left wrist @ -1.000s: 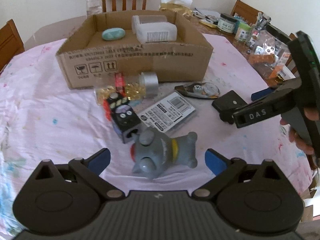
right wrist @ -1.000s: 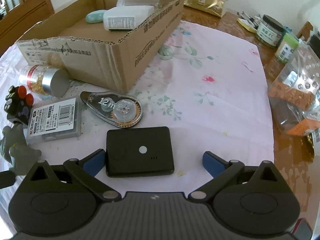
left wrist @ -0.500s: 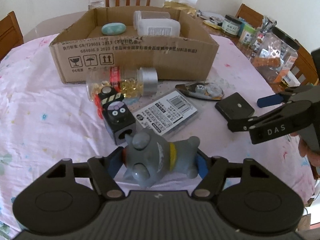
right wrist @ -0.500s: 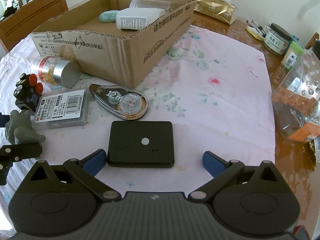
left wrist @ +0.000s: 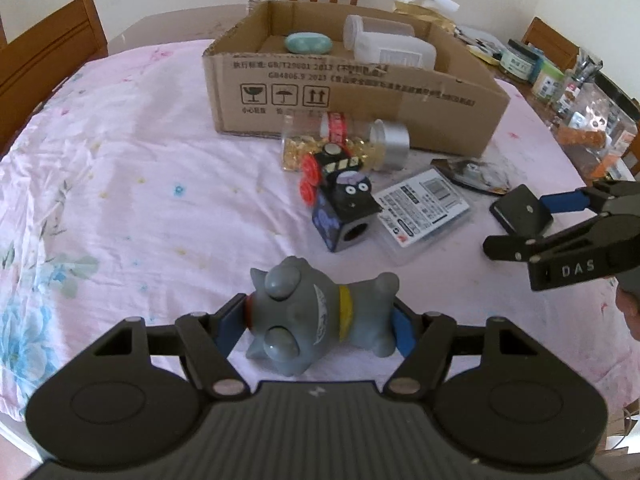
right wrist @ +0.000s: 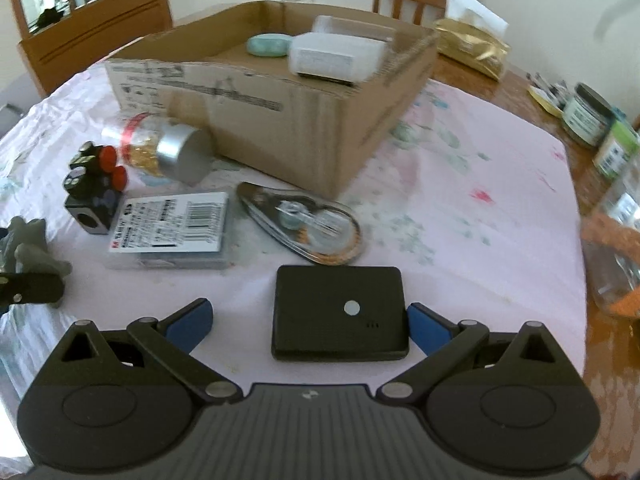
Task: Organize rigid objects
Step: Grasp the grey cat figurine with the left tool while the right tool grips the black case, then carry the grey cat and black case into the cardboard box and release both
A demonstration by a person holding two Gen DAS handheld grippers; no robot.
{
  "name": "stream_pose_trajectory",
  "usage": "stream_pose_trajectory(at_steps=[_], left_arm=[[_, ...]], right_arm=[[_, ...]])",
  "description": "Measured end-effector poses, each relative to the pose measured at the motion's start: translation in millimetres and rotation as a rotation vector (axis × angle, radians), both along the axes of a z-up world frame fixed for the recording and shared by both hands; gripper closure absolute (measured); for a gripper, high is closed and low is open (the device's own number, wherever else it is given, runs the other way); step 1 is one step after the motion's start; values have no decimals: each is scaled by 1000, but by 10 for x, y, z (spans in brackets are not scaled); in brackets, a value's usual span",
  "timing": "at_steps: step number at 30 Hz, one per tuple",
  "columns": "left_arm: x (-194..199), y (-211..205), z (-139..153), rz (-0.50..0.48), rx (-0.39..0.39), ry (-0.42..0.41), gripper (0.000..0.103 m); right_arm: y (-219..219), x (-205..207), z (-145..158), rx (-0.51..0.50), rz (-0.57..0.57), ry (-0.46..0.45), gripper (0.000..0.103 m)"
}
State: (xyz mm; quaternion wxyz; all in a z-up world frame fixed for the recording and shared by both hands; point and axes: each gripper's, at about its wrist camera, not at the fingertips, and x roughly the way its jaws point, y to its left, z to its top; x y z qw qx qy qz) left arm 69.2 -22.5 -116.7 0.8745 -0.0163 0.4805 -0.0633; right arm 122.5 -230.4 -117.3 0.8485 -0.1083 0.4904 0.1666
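The toy (left wrist: 320,316) is grey with a yellow collar and a red nose. Both tools, the left tool (left wrist: 318,322) and the right tool (right wrist: 308,320), are black with blue pads. The flat case (right wrist: 340,314) is black with a white dot. The box (left wrist: 360,96) is brown cardboard with black print. The cloth (left wrist: 140,184) is pale pink with blue flowers. The cube (left wrist: 346,216) is black and dark blue with red knobs.

"DAS" on right gripper (left wrist: 576,220), "GB4806.9" on cardboard box (left wrist: 352,92) wall
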Motion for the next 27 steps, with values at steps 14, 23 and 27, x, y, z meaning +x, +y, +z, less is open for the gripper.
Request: stream_pose_trajectory(at_steps=[14,23,27], left_arm=[[18,-47,-17,17,13,-9,30],[15,-69,-10,35,31,-20,30],[34,-108,-2,22,55,-14,27]], right_arm=[[-94,49,77,-2,-1,-18,29],[-85,28,84,-10,8,-13,29],[-84,41,89,-10,13,-3,29]])
